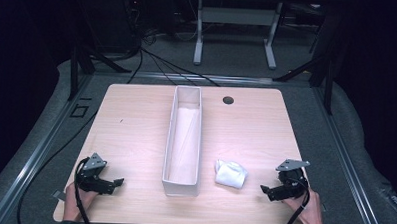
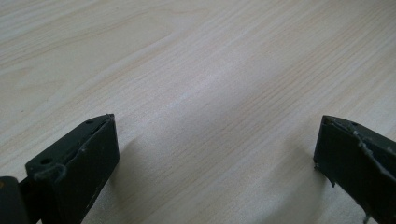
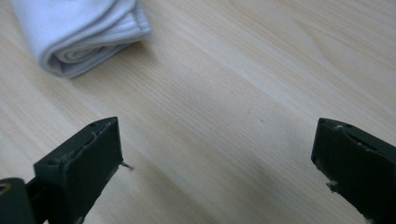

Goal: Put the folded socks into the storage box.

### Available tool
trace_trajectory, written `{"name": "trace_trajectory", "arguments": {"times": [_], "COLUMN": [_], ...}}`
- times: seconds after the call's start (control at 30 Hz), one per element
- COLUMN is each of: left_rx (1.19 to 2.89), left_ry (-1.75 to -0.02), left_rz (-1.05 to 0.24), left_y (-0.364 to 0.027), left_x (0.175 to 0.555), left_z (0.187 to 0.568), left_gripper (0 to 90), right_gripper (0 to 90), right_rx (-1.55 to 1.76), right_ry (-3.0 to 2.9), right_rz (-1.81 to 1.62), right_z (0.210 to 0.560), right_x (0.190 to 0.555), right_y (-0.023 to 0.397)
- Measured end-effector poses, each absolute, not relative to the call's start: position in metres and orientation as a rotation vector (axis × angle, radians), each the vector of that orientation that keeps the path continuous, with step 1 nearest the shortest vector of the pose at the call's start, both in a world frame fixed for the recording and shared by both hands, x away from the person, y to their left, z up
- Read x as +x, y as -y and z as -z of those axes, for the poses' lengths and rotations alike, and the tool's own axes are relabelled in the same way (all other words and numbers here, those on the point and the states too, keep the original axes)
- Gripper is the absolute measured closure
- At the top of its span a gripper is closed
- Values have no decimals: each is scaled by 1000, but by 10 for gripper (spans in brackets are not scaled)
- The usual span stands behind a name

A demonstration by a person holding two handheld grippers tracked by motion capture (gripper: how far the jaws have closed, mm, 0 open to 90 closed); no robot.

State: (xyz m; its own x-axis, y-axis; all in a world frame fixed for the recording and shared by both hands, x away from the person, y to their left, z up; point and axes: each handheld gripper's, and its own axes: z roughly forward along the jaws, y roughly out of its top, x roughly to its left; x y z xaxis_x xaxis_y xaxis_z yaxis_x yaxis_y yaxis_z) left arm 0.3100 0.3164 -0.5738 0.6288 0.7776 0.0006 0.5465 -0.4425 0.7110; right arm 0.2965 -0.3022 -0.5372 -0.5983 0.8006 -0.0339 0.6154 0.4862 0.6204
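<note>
Landmark: the long white bin, standing lengthwise on the middle of the bench.
Left tool: nearest the person, left of the bin's near end, low over bare wood; in the left gripper view its jaws stand wide with nothing between them.
Right tool: right of the bin's near end, pointing toward it; in the right gripper view its jaws stand wide and hold nothing.
Folded cloth: white, lying on the bench just right of the bin's near end, between the bin and the right tool, apart from both; in the right gripper view it sits ahead of the jaws and off to one side.
Bin inside: appears empty.
Far end: a round hole in the bench, right of the bin's far end.
Step in hand: likely the approach to the cloth, not yet gripped.
Next move: the right tool probably needs to advance, line up so the roll sits between the jaws, then close.
</note>
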Motion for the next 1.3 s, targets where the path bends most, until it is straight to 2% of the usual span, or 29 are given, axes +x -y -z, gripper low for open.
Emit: {"name": "trace_trajectory", "arguments": {"times": [0.63, 1.3], "left_rx": [2160, 2160], "left_ry": [-1031, -1030], "left_rz": [-431, -432], "left_y": [-316, -316], "left_x": [310, 310], "left_z": [574, 574], "left_gripper": [0, 0], "right_gripper": [18, 55], "right_rx": [1057, 897], "right_ry": [-2500, -2587], "right_rz": [-717, -634], "right_z": [491, 468], "right_x": [303, 308], "right_y": [270, 231]}}
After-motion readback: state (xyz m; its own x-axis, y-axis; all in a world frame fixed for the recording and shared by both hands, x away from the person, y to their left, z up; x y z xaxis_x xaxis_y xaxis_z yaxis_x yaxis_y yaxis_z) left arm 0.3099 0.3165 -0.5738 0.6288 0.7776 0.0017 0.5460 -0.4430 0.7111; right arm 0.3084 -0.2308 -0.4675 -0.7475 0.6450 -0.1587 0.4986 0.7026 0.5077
